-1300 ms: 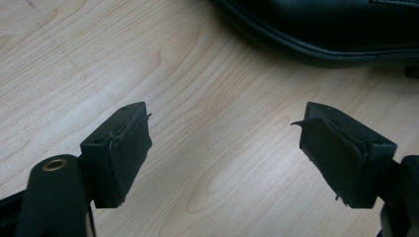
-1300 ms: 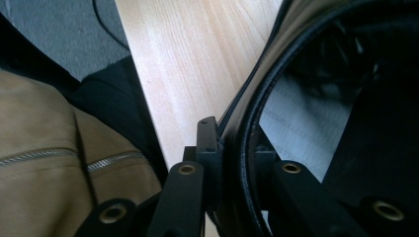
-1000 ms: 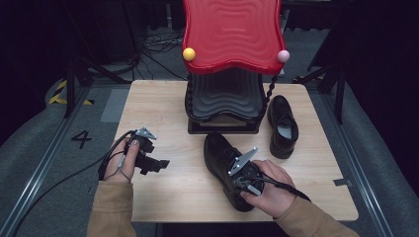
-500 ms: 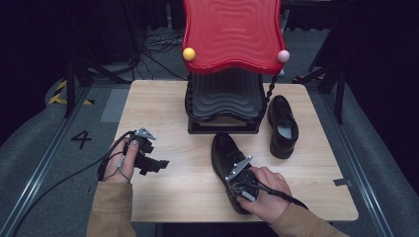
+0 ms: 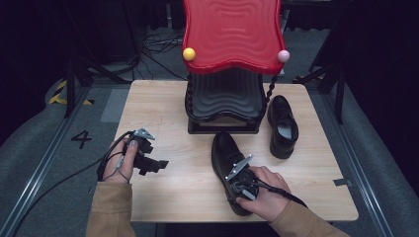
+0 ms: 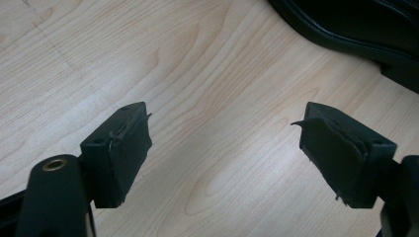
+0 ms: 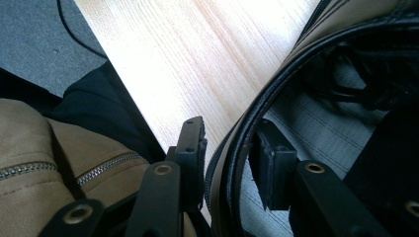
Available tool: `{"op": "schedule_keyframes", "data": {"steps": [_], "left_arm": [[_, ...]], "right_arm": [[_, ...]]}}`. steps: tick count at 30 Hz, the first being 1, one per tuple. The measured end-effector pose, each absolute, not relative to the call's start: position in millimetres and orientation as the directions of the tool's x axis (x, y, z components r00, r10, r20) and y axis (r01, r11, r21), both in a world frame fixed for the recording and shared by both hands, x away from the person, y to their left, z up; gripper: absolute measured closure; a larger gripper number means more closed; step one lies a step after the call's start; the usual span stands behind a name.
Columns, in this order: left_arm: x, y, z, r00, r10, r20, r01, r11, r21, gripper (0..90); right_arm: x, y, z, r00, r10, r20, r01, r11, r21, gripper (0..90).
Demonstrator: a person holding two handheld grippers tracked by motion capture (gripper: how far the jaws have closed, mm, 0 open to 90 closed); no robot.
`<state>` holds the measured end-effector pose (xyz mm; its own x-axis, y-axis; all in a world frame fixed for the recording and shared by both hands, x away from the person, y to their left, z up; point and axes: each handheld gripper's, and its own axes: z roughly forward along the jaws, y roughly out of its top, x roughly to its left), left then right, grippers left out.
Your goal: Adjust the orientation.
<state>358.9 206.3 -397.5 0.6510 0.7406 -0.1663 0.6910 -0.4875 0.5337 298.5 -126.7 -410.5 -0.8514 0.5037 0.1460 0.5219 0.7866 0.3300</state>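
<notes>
Near shoe (image 5: pixel 228 157): black, lower centre of the high view, on the table (image 5: pixel 163 101).
Right gripper (image 5: pixel 239 183): at the shoe's heel, jaws just opened, straddling the collar rim (image 7: pixel 237 148) with daylight either side.
Left gripper (image 5: pixel 157 164): lower left, jaws spread over bare wood.
Second shoe (image 5: pixel 282 126): right of centre.
Red rack (image 5: pixel 231 34): top centre.

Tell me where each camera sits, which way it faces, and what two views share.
High view: above the person's side, looking forward and down on the table; both forearms, left gripper, right gripper.
Left gripper view: looks down past open jaws at bare wood.
Right gripper view: jaws, just opening, straddle the near shoe's collar; tan sleeve.
Shared: near shoe.
</notes>
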Motion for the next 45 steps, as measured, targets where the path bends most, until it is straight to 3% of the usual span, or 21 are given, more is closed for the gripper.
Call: {"op": "schedule_keyframes", "data": {"steps": [7, 10, 14, 27, 37, 45], "left_arm": [[359, 209, -397, 0.652, 0.739, -0.17, 0.691, -0.487, 0.534, 20.2], [358, 209, -396, 0.649, 0.741, -0.172, 0.693, -0.483, 0.535, 20.2], [359, 208, -397, 0.652, 0.739, -0.169, 0.691, -0.488, 0.534, 20.2], [358, 211, -397, 0.646, 0.744, -0.17, 0.694, -0.48, 0.536, 20.2], [357, 212, -397, 0.643, 0.747, -0.165, 0.695, -0.48, 0.534, 20.2], [356, 213, -396, 0.643, 0.747, -0.169, 0.696, -0.479, 0.535, 20.1]], "right_arm": [[300, -128, -409, -0.847, 0.505, 0.168, 0.53, 0.777, 0.339, 67.4], [299, -127, -407, -0.849, 0.506, 0.154, 0.527, 0.784, 0.328, 73.9], [298, -130, -405, -0.846, 0.506, 0.169, 0.533, 0.783, 0.321, 75.4], [305, -144, -392, -0.827, 0.523, 0.206, 0.56, 0.737, 0.379, 69.1], [316, -165, -360, -0.818, 0.535, 0.211, 0.565, 0.681, 0.465, 67.1], [347, -199, -340, -0.757, 0.631, 0.169, 0.616, 0.604, 0.507, 63.2]]}}
